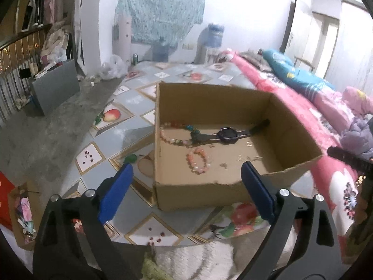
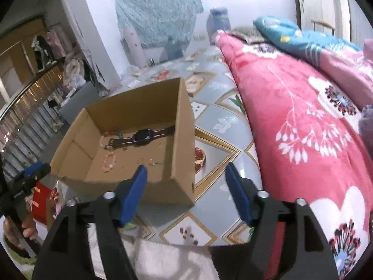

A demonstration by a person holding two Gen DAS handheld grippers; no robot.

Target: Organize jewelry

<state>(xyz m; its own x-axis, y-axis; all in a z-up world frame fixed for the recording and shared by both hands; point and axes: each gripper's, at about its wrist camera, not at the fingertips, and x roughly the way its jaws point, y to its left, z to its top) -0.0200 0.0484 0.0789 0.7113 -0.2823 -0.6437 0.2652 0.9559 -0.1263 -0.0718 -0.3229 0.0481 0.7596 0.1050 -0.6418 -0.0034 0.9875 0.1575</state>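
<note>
An open cardboard box (image 1: 209, 107) (image 2: 184, 140) sits on the patterned bed sheet. On its floor lie a dark watch (image 1: 225, 134) (image 2: 142, 135), a bead necklace (image 1: 167, 133) (image 2: 105, 140), a pink bead bracelet (image 1: 198, 161) (image 2: 109, 161) and several small metal pieces (image 1: 248, 157) (image 2: 149, 162). My left gripper (image 1: 186, 166) hovers open just before the box's near wall, nothing between its blue pads. My right gripper (image 2: 186, 168) is open too, empty, at the box's near right corner. The left gripper (image 2: 30, 172) also shows at the right wrist view's left edge.
A pink floral quilt (image 1: 291, 98) (image 2: 291, 116) and a blue pillow (image 2: 291, 35) fill the bed's right side. Grey floor (image 1: 35, 128) lies left, with a small carton of oddments (image 1: 21, 214). White fluffy cloth (image 1: 198, 256) lies below the grippers. A person's hand (image 2: 25, 231) holds the left gripper.
</note>
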